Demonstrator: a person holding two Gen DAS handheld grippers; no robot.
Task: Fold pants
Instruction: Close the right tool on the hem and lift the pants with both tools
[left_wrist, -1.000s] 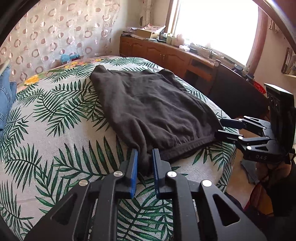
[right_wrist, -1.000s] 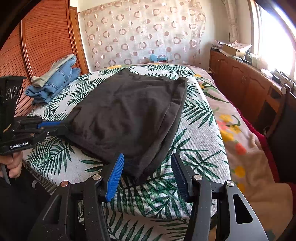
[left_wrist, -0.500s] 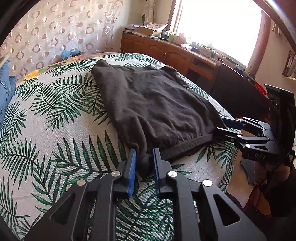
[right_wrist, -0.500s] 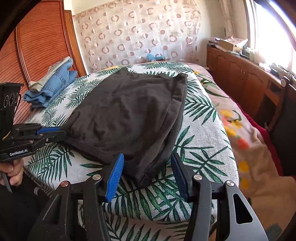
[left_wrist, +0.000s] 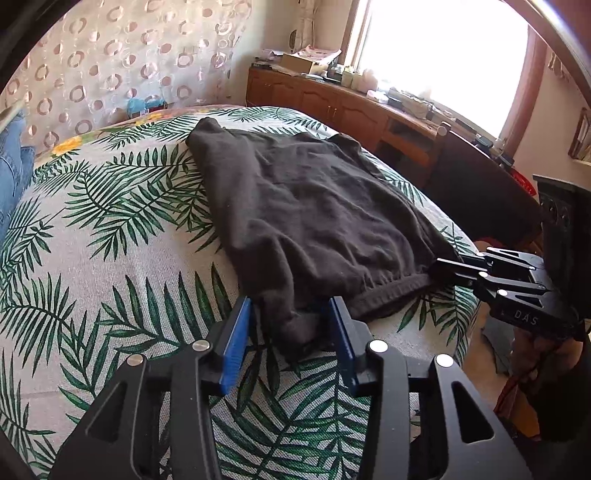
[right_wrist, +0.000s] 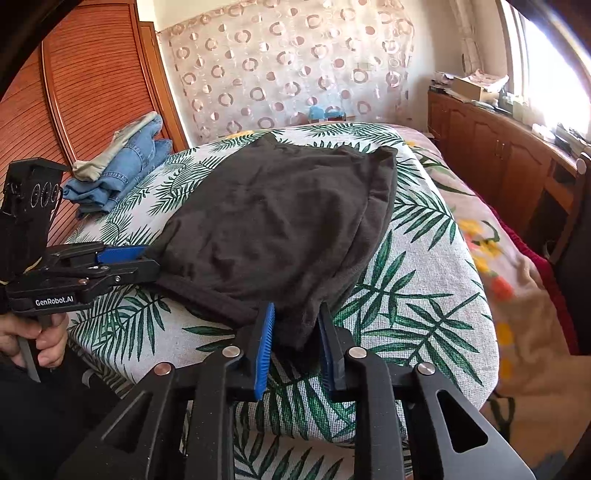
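Observation:
Black pants (left_wrist: 314, 206) lie folded on the palm-leaf bed cover (left_wrist: 110, 258), waistband toward me. My left gripper (left_wrist: 290, 302) straddles the near left waistband corner. Its jaws are opening, and the cloth sits loose between the blue pads without being pressed. It also shows from the side in the right wrist view, left gripper (right_wrist: 151, 258), at the pants (right_wrist: 277, 214) edge. My right gripper (right_wrist: 296, 308) is closing on the other waistband corner, and the cloth fills the gap between its pads. From the left wrist view, the right gripper (left_wrist: 437, 267) pinches that corner.
Folded jeans (right_wrist: 122, 166) are stacked at the far left of the bed, beside a wooden wardrobe (right_wrist: 92, 92). A wooden cabinet (right_wrist: 498, 155) runs under the window on the right. A floral blanket (right_wrist: 517, 295) hangs off the bed's right side. A hand (right_wrist: 33, 339) holds the left gripper's handle.
The left jaws, earlier pinched on the pants corner, have spread apart. The right jaws, earlier wide around the other corner, have closed in on it. Neither hand has moved.

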